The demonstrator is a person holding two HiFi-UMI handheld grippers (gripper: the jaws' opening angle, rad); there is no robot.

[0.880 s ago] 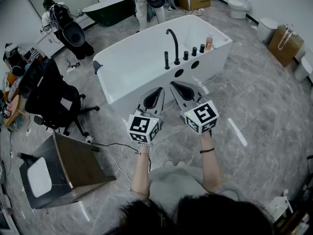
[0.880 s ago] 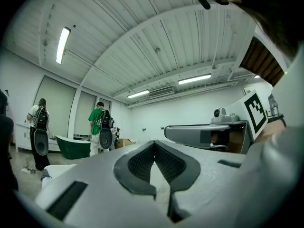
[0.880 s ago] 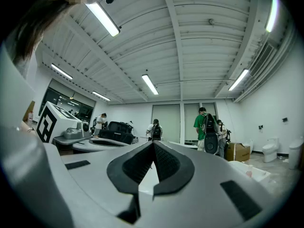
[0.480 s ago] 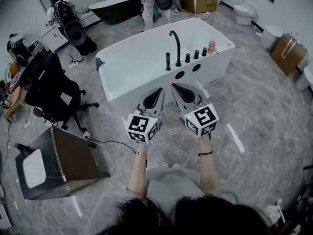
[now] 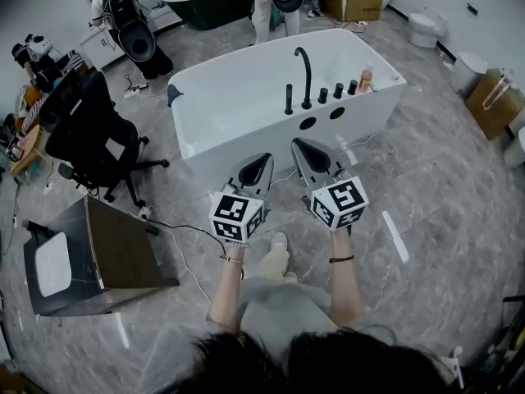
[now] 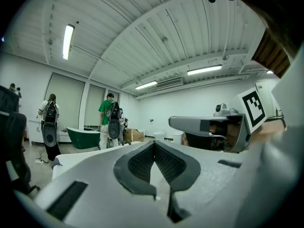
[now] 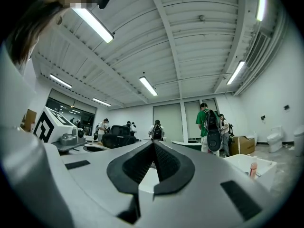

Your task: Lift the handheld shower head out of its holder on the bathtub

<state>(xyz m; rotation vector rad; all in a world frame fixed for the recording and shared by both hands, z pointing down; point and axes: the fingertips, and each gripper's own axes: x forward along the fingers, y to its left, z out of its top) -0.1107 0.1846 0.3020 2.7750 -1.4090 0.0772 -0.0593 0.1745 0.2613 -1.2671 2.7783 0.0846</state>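
Left gripper (image 5: 264, 159) and right gripper (image 5: 299, 144) are held side by side at frame centre, short of the white bathtub (image 5: 373, 109). Each has its jaws fully closed, tip to tip, with nothing between them. The black handheld shower head (image 5: 289, 99) stands upright in its holder on the tub's near rim, upper centre of the frame, just left of the curved faucet (image 5: 305, 72) and well apart from both grippers.

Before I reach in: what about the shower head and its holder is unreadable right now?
Head view: shower head too small; how it is seated is unclear.
Left gripper view: left gripper blocks it.
Right gripper view: right gripper blocks it; only the bottle shows.
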